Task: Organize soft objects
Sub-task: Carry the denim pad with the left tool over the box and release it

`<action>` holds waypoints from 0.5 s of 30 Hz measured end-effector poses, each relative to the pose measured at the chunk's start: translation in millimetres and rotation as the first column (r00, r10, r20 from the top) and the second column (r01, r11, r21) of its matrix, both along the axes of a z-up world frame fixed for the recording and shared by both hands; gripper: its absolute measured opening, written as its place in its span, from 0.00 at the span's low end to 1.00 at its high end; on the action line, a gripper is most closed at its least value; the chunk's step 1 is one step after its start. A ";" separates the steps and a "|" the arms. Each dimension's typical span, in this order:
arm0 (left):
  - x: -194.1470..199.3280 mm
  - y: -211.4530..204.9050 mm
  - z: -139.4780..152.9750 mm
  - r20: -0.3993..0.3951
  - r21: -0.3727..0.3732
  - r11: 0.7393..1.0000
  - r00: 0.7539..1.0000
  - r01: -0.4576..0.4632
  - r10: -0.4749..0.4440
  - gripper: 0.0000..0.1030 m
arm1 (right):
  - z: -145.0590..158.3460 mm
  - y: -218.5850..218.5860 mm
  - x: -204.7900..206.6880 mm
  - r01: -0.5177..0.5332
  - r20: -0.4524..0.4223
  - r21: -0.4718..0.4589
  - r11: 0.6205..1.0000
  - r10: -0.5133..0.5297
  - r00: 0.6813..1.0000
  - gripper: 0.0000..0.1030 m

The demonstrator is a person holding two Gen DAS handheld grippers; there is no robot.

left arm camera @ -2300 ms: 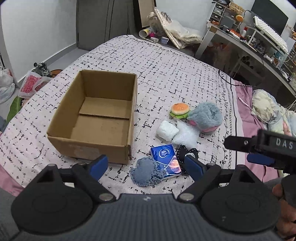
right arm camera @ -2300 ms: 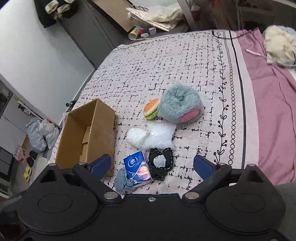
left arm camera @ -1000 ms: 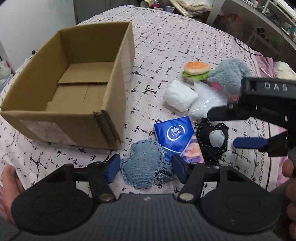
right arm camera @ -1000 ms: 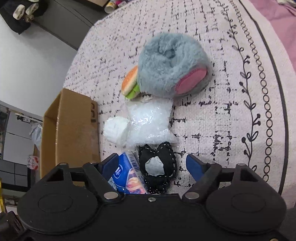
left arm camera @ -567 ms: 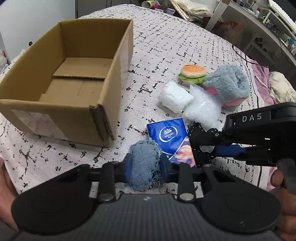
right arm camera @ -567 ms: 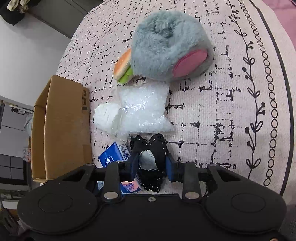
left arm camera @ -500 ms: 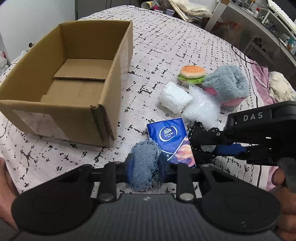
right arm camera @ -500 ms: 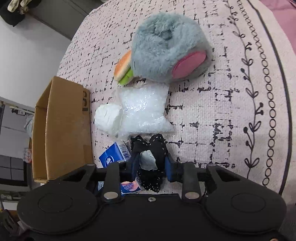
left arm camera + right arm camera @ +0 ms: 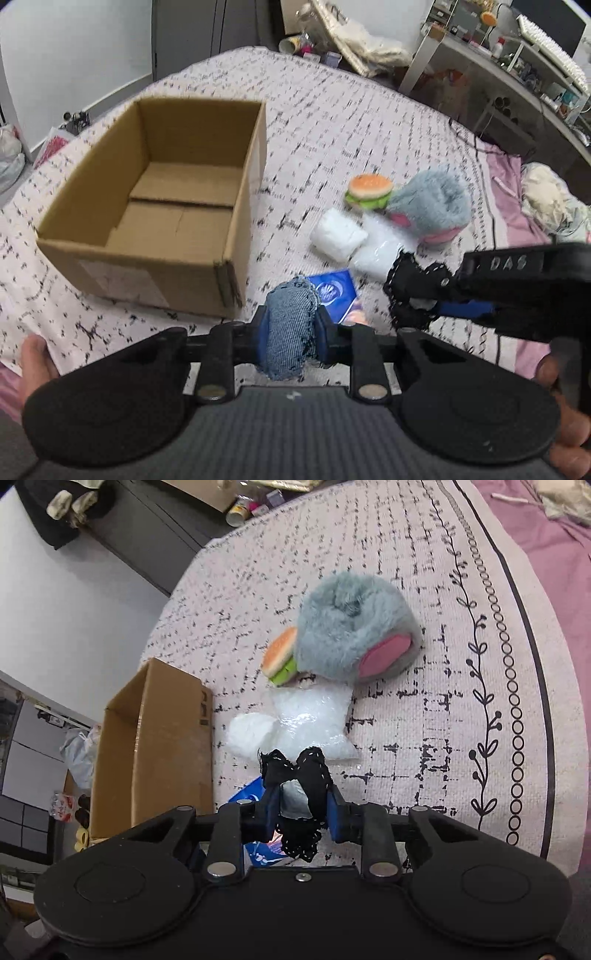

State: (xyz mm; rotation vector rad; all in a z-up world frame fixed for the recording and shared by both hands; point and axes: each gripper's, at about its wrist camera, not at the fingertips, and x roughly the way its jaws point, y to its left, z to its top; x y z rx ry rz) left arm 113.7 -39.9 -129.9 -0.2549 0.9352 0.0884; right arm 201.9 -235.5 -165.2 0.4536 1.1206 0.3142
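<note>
Bedroom setting; a patterned bedspread (image 9: 332, 122) serves as the work surface, with a cluttered desk (image 9: 517, 74) behind; an open cardboard box (image 9: 236, 236) stands on the spread, nothing visible inside it. Left gripper (image 9: 289, 325) is clenched on a denim pad (image 9: 290, 328), apparently clear of the spread; right gripper (image 9: 300, 810) is clamped on a black lace-edged piece (image 9: 299, 805), likewise raised. Remaining on the spread beside the box: blue tissue pack (image 9: 338, 295), white wad (image 9: 338, 238), clear bag (image 9: 312, 720), burger toy (image 9: 369, 192), grey plush (image 9: 354, 638). Step in hand, by my judgement: pickup done, carry pending; next move calls for swinging both loads over the box opening, clearing its near wall, then releasing; limp fabric may snag on the rim.
</note>
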 end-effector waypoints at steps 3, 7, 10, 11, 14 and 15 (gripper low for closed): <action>-4.1 -0.7 9.8 0.028 -0.001 1.000 1.000 0.004 -0.004 0.24 | 6.8 -1.3 -2.9 0.011 0.018 0.003 1.000 -0.011 1.000 0.26; -8.7 0.2 20.7 0.052 -0.010 1.000 0.999 -0.001 0.001 0.24 | 21.6 -5.2 -12.7 0.004 0.058 0.016 1.000 -0.005 0.998 0.26; -12.1 2.1 30.0 0.076 -0.009 1.000 0.997 0.000 0.001 0.24 | 32.5 -4.1 -18.8 -0.004 0.090 0.012 1.000 0.003 0.996 0.26; -13.0 2.9 33.2 0.082 -0.009 1.000 0.997 0.001 0.000 0.24 | 36.2 -3.9 -20.7 -0.005 0.102 0.013 1.000 0.004 0.995 0.26; -13.9 6.9 42.0 0.101 -0.006 1.000 0.995 -0.002 0.003 0.24 | 48.3 0.7 -22.3 -0.011 0.133 0.020 1.000 0.008 0.991 0.26; -14.0 8.3 44.7 0.107 -0.006 1.000 0.994 -0.004 0.004 0.24 | 53.8 0.8 -24.1 -0.013 0.147 0.023 1.000 0.009 0.989 0.26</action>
